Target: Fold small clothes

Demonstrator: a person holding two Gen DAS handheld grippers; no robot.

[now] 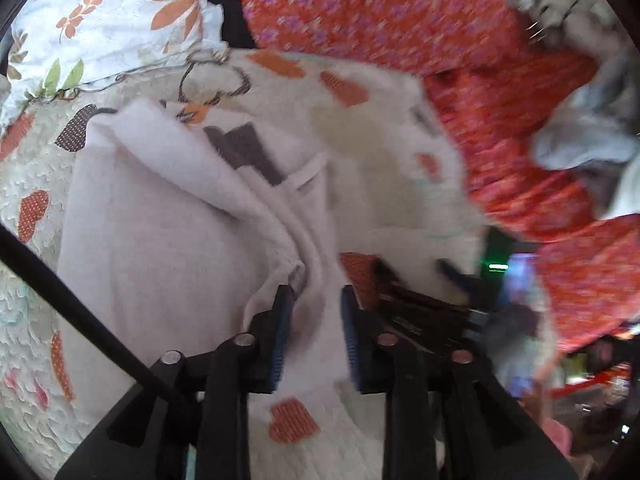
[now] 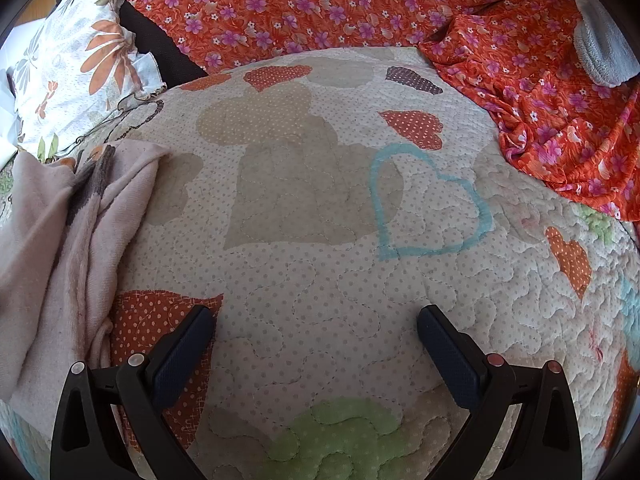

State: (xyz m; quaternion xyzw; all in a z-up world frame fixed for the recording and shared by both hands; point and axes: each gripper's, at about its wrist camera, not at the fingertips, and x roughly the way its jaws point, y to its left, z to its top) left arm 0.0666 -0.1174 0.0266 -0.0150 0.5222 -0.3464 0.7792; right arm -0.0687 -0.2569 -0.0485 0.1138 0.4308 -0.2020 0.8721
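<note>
A pale pink fleece garment (image 1: 160, 240) with a dark grey patch (image 1: 248, 152) lies rumpled on the heart-patterned quilt (image 1: 24, 160). My left gripper (image 1: 316, 292) hangs just over it, the jaws a little apart. A fold of the pink cloth runs up between the blue pads (image 1: 282, 320), and they do not look clamped on it. The left wrist view is motion-blurred. In the right wrist view the same garment (image 2: 60, 240) lies at the left edge. My right gripper (image 2: 316, 316) stands wide open over the bare quilt (image 2: 320, 220) with nothing between its fingers.
A red cloth with purple flowers (image 2: 320, 8) is draped along the back and right. A floral pillow (image 2: 80, 60) sits at the back left. A grey fluffy item (image 2: 600, 52) lies at the far right. A black rod (image 1: 60, 292) crosses the left wrist view.
</note>
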